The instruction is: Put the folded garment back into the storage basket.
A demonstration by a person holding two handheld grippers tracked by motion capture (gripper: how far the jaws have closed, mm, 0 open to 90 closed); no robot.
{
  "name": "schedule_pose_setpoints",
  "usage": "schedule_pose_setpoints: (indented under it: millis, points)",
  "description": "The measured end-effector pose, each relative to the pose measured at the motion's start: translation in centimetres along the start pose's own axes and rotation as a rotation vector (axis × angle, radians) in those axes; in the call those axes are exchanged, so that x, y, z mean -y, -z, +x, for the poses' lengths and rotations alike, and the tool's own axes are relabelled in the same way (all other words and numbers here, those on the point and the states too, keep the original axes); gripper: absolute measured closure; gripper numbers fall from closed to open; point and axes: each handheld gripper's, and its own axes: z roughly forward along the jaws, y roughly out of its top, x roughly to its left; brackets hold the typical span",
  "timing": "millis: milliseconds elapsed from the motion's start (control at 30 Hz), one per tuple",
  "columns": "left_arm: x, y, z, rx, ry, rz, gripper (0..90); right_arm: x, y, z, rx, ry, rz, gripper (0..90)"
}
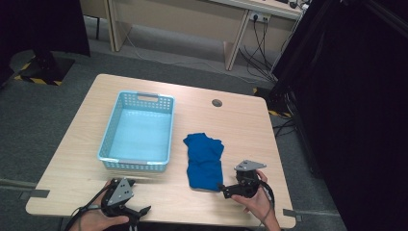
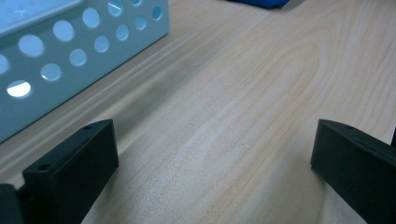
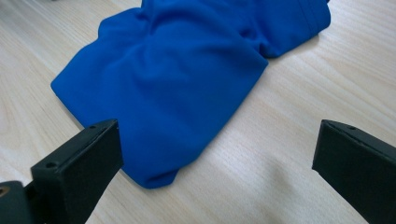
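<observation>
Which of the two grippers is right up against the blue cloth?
The right gripper, at the cloth's near corner; the left gripper sits apart, by the basket.

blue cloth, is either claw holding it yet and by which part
Nothing is held. The right claw stands open at the near corner of the blue cloth; the left claw is open over bare table.

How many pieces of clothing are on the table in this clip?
1. A single blue garment lies crumpled on the wooden table, right of the light blue basket and just ahead of the right gripper. The basket looks empty.
</observation>
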Motion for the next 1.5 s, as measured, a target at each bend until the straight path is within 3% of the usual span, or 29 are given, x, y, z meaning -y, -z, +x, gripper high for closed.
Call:
schedule_pose_setpoints:
  millis: [800, 1500]
  points:
    - [0.0, 0.0, 0.0, 0.0, 0.0, 0.0, 0.0, -1.9, -0.5, 0.8, -0.019, 0.023, -0.022, 2.0]
    - [0.0, 0.0, 0.0, 0.0, 0.0, 0.0, 0.0, -3.2, -1.6, 0.5, -0.028, 0.026, -0.021, 2.1]
